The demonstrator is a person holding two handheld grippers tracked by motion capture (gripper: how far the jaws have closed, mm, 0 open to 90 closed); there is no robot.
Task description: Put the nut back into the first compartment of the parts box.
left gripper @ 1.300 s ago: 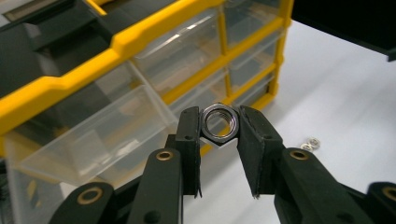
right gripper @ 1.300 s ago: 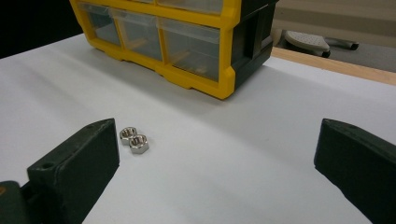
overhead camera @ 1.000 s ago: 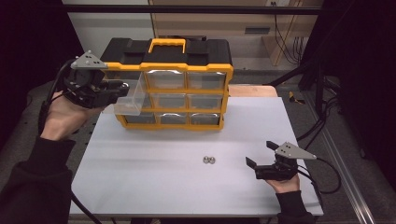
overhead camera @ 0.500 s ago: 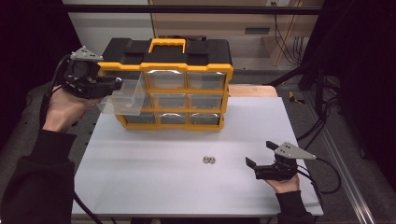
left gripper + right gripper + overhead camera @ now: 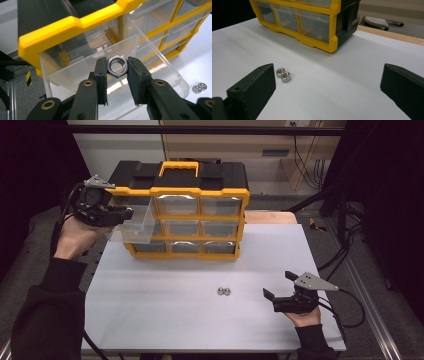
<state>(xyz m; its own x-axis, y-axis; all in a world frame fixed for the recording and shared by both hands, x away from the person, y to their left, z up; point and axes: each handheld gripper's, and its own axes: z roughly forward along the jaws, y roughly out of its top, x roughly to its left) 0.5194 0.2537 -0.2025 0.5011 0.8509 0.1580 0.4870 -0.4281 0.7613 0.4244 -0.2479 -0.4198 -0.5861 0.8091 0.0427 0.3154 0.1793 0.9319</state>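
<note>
Left gripper [image 5: 117, 67] now higher, jaws snug on hex nut [image 5: 117, 65] above drawer [image 5: 75, 72]

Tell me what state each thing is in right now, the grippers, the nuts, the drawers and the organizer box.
Left gripper: shut on a nut, held above the pulled-out drawer.
Right gripper: open, holding nothing, low over the table.
Clear drawer: pulled out of the top left slot.
Other drawers: pushed in.
Two nuts: lying side by side on the table, touching.
Organizer box: upright, handle folded flat.
</note>
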